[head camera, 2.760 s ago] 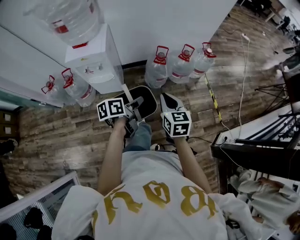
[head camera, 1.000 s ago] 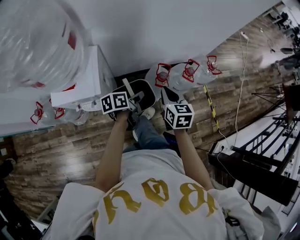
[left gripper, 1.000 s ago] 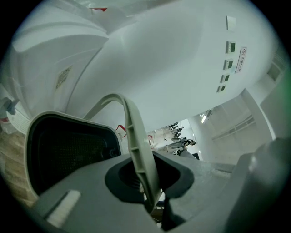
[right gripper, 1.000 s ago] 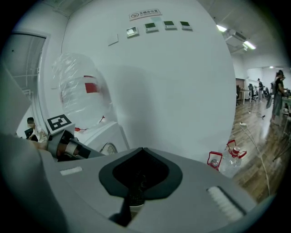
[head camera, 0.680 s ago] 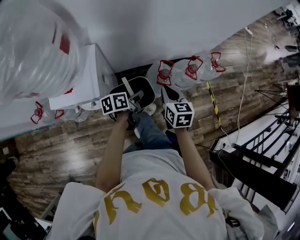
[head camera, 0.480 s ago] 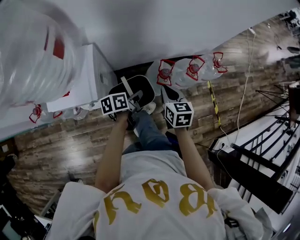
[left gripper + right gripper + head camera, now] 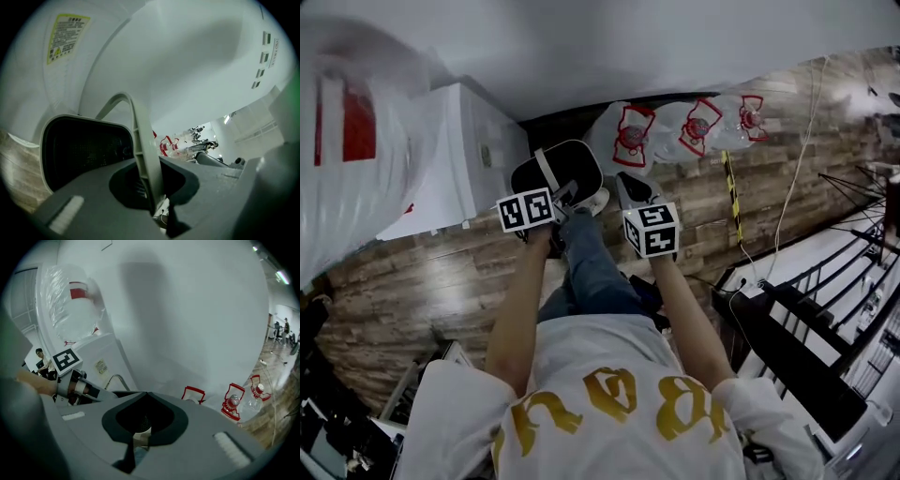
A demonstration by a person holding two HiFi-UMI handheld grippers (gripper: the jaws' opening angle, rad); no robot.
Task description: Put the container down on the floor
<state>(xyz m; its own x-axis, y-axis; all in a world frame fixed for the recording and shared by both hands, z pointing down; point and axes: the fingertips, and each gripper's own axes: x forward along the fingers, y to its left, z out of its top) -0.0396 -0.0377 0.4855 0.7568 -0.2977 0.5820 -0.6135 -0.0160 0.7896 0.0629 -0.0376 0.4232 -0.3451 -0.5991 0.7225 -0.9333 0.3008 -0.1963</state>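
With the left gripper (image 7: 152,199) pinching the pale grey hoop handle (image 7: 143,150) of the black, grey-rimmed container (image 7: 581,169), which hangs above the brown plank floor (image 7: 441,272), and the right gripper (image 7: 140,427) pressed together empty, best lower it level until its base rests.

- Your container (image 7: 555,167) is black inside, with a pale grey rim and handle.
- Your left tongs (image 7: 154,201) and right tongs (image 7: 145,427) are mid-grey, darker at the inner hollow.
- The marker cubes (image 7: 650,230) carry black-and-white square patterns.
- The floor (image 7: 450,281) is brown wood planking, streaked light and dark.
- The water bottles (image 7: 694,127) are clear, with red caps and handles.
- The water dispenser (image 7: 459,150) is white, with a yellow label (image 7: 63,35).
- Your shirt (image 7: 609,366) is white with gold lettering, and your trousers (image 7: 591,272) are blue.
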